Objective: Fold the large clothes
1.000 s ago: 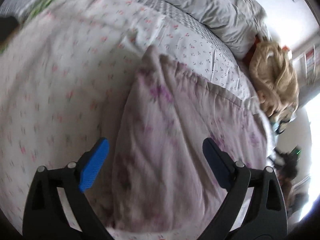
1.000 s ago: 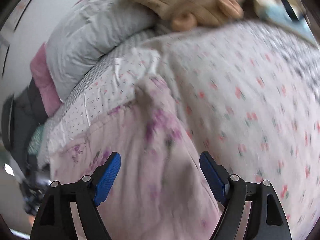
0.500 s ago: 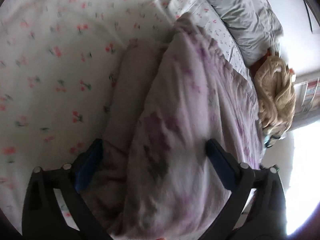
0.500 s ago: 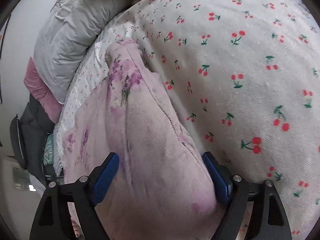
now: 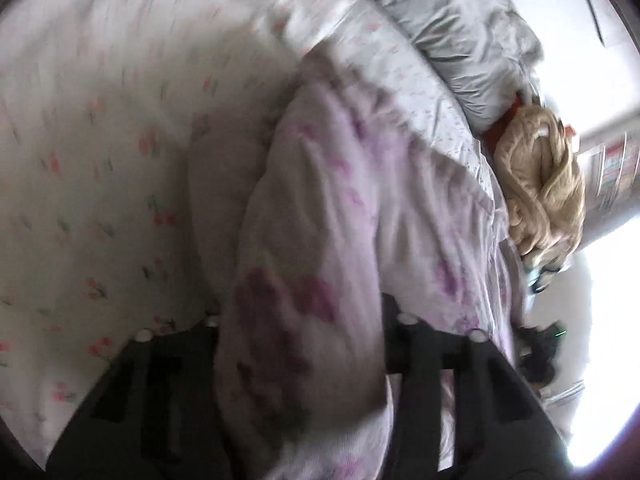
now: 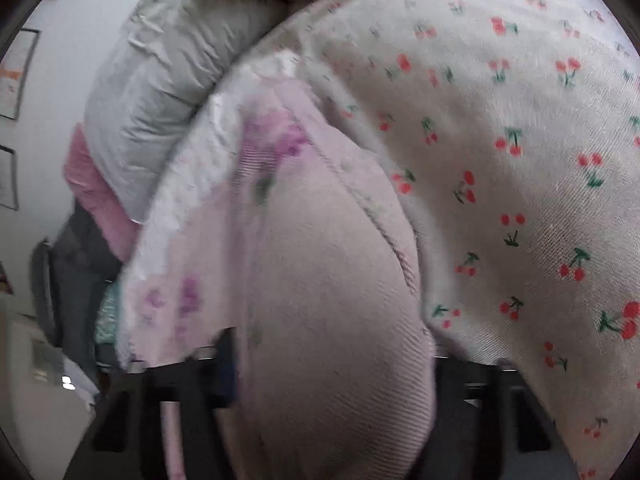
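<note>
A pale pink garment with purple flower print (image 5: 344,216) lies bunched on the cherry-print bed sheet (image 5: 100,160). My left gripper (image 5: 300,344) is shut on a thick fold of it; the cloth bulges between the jaws and hides the blue pads. In the right wrist view the same garment (image 6: 320,280) fills the middle. My right gripper (image 6: 328,364) is shut on another fold of it, next to the sheet (image 6: 520,160). Its pads are mostly covered by cloth.
A grey duvet (image 5: 448,36) lies at the head of the bed, also in the right wrist view (image 6: 160,80). A tan plush toy (image 5: 544,184) sits at the bed's edge. A pink cushion (image 6: 96,196) and dark furniture (image 6: 72,280) stand beside the bed.
Both grippers went from open above the garment to down onto it, and their jaws have closed in on the cloth. The fabric now bulges up between each pair of jaws.
</note>
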Available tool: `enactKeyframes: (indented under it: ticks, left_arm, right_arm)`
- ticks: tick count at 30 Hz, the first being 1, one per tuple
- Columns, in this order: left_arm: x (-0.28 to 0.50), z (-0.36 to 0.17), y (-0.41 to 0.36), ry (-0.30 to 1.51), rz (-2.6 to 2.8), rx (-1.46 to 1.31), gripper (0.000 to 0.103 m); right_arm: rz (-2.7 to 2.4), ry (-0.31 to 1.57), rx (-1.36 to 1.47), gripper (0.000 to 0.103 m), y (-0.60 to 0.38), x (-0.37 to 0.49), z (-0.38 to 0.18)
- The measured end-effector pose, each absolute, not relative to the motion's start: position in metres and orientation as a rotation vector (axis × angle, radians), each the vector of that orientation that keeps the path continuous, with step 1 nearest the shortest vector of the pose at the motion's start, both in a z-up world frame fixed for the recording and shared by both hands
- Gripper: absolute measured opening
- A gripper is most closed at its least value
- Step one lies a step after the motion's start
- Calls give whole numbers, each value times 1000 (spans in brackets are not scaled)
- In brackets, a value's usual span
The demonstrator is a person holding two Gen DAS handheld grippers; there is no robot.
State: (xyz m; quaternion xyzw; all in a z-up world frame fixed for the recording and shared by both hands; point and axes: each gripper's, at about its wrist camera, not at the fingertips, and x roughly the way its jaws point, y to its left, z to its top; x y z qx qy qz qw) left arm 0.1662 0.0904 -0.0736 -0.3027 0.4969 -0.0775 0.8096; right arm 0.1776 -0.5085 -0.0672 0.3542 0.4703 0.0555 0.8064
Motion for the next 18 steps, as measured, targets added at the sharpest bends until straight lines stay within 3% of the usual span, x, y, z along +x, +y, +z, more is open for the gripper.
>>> enactKeyframes:
  ticks: [4, 12, 15, 17, 18]
  left_arm:
    - [148, -18, 99, 901, -204, -610, 33]
    - [90, 47, 189, 655, -55, -572, 33]
    - [70, 38, 237, 609, 43, -554, 48]
    - [69, 7, 267, 659, 202, -553, 71]
    - [70, -11, 276, 700, 264, -562, 73]
  right_arm:
    - [151, 835, 605, 35, -472, 164, 3]
    - [424, 600, 461, 34, -356, 165, 80]
    - [462, 680, 466, 43, -317, 196, 65]
    - [361, 773, 448, 66, -297, 218, 34]
    - [300, 820, 434, 69, -292, 226, 15]
